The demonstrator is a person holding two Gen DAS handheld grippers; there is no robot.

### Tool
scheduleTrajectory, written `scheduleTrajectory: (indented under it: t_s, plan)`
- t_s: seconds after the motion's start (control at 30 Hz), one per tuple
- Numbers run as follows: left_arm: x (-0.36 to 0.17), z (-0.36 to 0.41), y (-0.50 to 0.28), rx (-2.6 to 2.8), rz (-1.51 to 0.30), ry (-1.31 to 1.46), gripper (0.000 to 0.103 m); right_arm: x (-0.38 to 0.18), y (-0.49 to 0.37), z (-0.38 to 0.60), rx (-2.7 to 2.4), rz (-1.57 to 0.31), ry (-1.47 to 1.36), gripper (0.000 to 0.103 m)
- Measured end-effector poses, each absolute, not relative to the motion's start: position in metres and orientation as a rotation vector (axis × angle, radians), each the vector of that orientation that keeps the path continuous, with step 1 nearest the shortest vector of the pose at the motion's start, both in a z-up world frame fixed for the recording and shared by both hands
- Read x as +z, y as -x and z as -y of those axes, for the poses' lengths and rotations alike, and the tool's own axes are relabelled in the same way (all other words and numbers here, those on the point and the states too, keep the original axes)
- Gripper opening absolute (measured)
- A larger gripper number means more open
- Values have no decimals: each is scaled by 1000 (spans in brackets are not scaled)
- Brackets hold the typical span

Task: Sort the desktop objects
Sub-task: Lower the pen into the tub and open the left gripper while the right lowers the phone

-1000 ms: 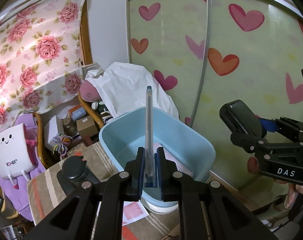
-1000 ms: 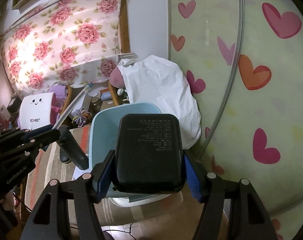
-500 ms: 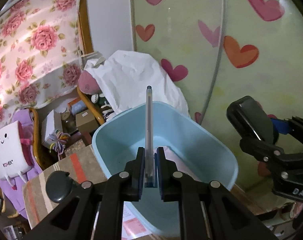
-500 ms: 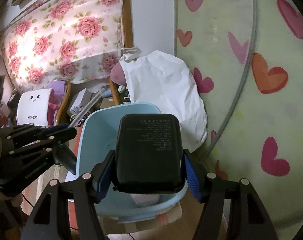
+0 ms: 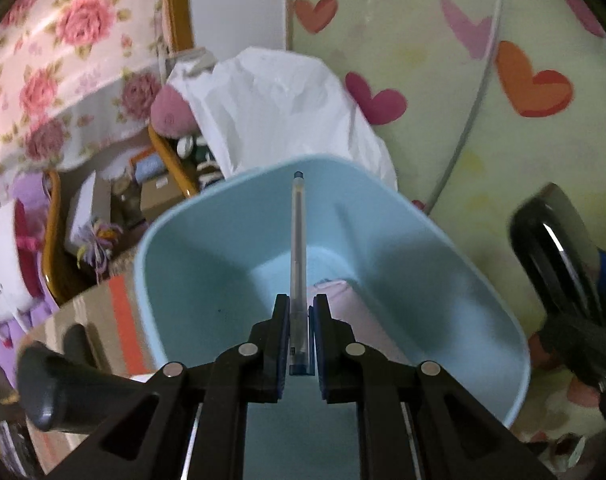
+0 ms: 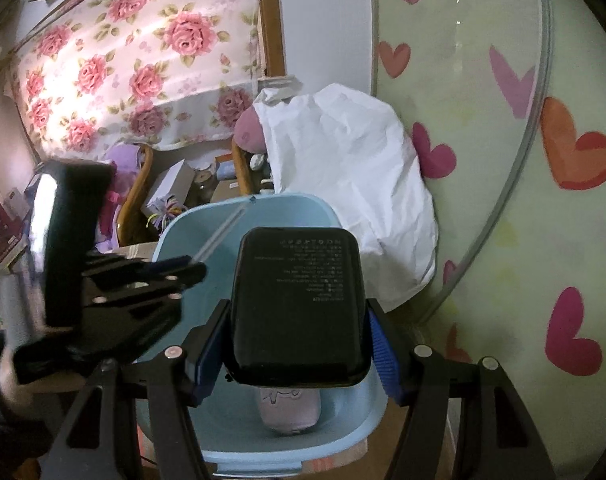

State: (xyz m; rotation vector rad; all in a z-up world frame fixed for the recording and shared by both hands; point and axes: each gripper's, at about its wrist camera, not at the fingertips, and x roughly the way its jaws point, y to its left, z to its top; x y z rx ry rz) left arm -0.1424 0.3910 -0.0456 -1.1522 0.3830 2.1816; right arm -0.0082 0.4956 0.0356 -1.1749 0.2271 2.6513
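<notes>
With your left tongs (image 5: 299,328) pinching the pen (image 5: 298,256) and right tongs (image 6: 295,344) clamping the power bank (image 6: 297,308) above the basin (image 5: 443,248), dropping both together could crack something.

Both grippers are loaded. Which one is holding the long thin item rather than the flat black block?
The left gripper: it clamps a slim clear pen pointing out over the blue tub. The right gripper grips a black power bank.
</notes>
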Motion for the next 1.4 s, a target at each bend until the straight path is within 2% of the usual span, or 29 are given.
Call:
scheduleTrajectory:
  t_s: [0.37, 0.57, 0.67, 0.7, 0.73, 0.97, 1.4]
  plan:
    - [-88, -417, 160, 2201, -444, 1276, 11, -1, 25, -507, 2658, -215, 1249, 68]
    - [-86, -414, 163, 2239, -440, 1279, 12, -14, 30, -512, 2657, -227, 1278, 68]
    - [-86, -411, 164, 2240, -423, 1290, 32, -19, 31, -514, 2655, -242, 1297, 68]
    - [-85, -409, 164, 2233, -406, 1296, 49, -20, 32, -514, 2655, -242, 1303, 68]
    - [-84, -407, 165, 2228, -391, 1297, 60, -21, 34, -513, 2655, -242, 1309, 68]
    - [-64, -377, 156, 2268, -300, 1274, 61, -38, 45, -509, 2650, -263, 1390, 68]
    - [-21, -317, 127, 2354, -291, 1126, 61, -64, 63, -498, 2637, -239, 1466, 69]
